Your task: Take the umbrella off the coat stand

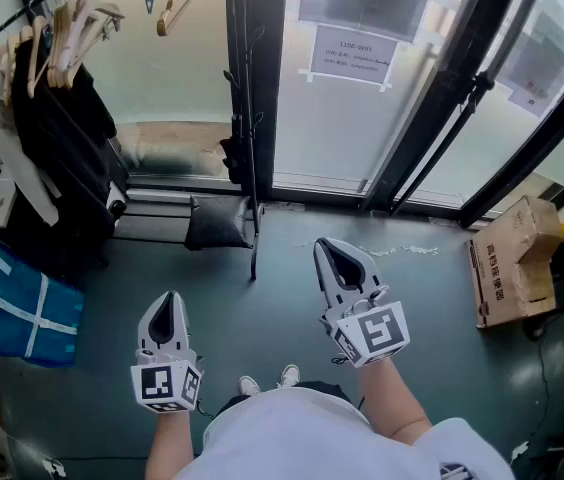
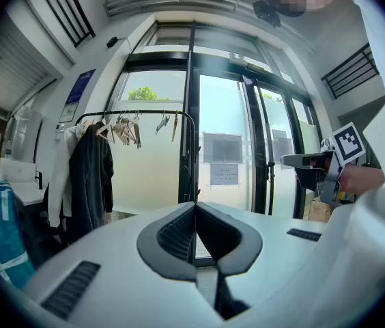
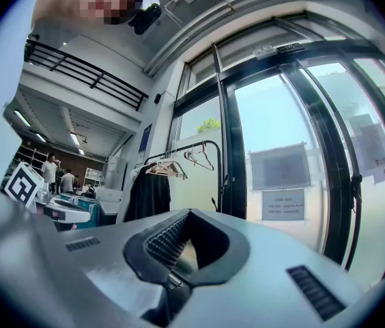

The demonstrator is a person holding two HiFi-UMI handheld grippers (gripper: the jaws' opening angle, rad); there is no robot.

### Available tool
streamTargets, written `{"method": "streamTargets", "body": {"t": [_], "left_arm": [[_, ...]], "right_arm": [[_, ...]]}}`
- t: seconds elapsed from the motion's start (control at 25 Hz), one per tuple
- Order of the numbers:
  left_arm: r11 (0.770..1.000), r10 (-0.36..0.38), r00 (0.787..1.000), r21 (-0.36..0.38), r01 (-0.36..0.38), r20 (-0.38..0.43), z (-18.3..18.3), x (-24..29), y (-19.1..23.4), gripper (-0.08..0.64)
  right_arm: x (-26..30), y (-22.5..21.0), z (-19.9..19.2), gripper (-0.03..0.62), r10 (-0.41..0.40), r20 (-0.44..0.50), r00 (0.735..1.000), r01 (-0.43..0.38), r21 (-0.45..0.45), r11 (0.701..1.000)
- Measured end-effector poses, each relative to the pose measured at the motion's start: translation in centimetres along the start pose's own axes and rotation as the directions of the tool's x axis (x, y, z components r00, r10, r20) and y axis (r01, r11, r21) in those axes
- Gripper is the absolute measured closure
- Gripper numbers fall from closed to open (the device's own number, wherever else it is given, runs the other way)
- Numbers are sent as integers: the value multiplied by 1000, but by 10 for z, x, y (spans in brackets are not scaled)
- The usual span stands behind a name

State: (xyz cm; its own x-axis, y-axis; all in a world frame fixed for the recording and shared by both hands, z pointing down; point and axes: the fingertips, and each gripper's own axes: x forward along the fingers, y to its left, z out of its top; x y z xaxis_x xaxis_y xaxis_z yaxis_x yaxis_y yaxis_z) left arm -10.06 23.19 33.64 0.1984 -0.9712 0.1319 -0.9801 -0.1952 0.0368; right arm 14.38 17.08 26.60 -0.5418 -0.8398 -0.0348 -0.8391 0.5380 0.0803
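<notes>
Your left tool [image 1: 167, 306] and right tool [image 1: 330, 256] were pressed together and empty, held low near you because the coat stand [image 2: 148, 112] stood well ahead. The dark umbrella [image 1: 234, 153], I think, hung at its right end.

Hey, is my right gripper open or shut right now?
Shut. In the right gripper view, the right gripper has its fingers meeting at the tips, with nothing held between them.

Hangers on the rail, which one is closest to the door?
The bare wooden hanger hanging apart at the right; the other wooden ones crowd together above the black coat.
</notes>
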Motion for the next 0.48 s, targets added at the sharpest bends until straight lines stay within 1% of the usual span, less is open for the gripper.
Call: {"method": "streamTargets", "body": {"t": [0.08,0.24,0.36,0.48], "left_arm": [[1000,7,1000,0,-7,-1,0,-1,-4,537],[1000,28,1000,1,-28,-9,-3,-4,-11,537],[998,55,998,6,-55,-24,-10,-11,-13,537],[996,90,994,6,-90,-55,-25,-21,-11,537]], "right_arm": [[-3,-2,-3,575,18,-3,1000,-18,16,1000],[-10,-10,-11,574,46,2,999,-46,89,995],[-15,-10,-26,574,67,-16,998,-65,103,993],[-17,-6,-44,574,90,-31,996,-85,127,988]]}}
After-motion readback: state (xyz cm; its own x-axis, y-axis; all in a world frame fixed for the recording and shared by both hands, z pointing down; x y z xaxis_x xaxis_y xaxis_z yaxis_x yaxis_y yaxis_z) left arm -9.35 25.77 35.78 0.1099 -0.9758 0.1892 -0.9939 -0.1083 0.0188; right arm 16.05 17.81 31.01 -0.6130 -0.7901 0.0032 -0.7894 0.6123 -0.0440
